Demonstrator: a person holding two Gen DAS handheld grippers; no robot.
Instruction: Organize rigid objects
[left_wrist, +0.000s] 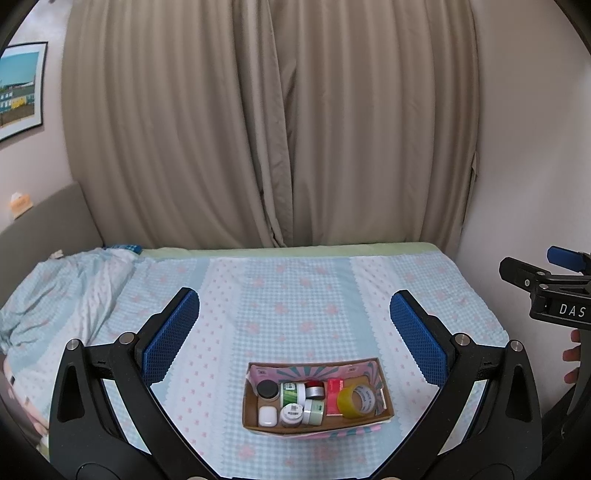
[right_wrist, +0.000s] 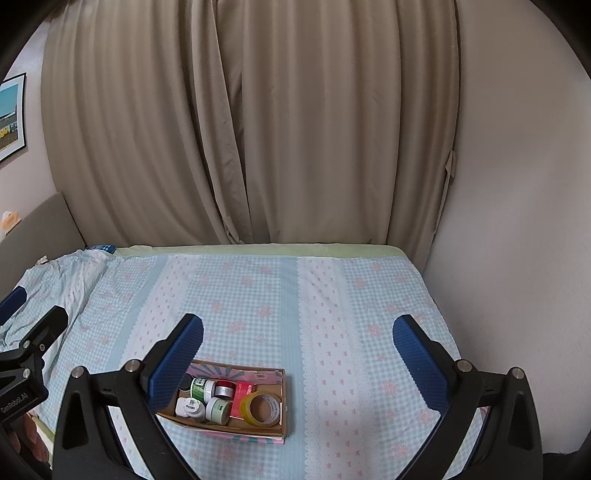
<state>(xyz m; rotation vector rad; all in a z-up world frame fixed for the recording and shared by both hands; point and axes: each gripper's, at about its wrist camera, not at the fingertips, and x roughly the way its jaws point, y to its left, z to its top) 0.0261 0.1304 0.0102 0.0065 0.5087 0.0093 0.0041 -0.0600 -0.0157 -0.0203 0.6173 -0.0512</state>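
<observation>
L claw (left_wrist: 294, 325) is released, pads wide apart, nothing btwn them, held above the bed (left_wrist: 280, 295). R claw (right_wrist: 297, 347) likewise spread wide and empty, off to the right of the L one.

Below and btwn the L pads sits the cardboard box (left_wrist: 384, 402), shallow, open-top, on the checked bedsheet near the front edge; in the R view it lies under the left pad, partly hidden. Long axis runs roughly left-right across the bed, slightly skewed in the R view.

Inside, all packed touching: black-lid jar (left_wrist: 267, 389) back left, white case (left_wrist: 267, 415) in front of it, green-label jar (left_wrist: 292, 393) lying on its side w/ lid pointing right, silver tin (left_wrist: 314, 391) behind, pale green jar (left_wrist: 314, 410) and a grey-lid jar (left_wrist: 291, 414) at front. Red carton (left_wrist: 334, 387) lies flat, long axis front-back. Yellow tape roll (left_wrist: 356, 400) leans on it at right, hole facing up and forward.

Handling, as a guess: jars are small, stiff, prob light but smooth, so they could slip; grip across the body or lid sides. Tape roll is rigid; pinch one wall through the hole or across the outer rim. The carton may dent, so go easy and take it by its narrow sides. Box is thin card and would flex if lifted by one wall.
</observation>
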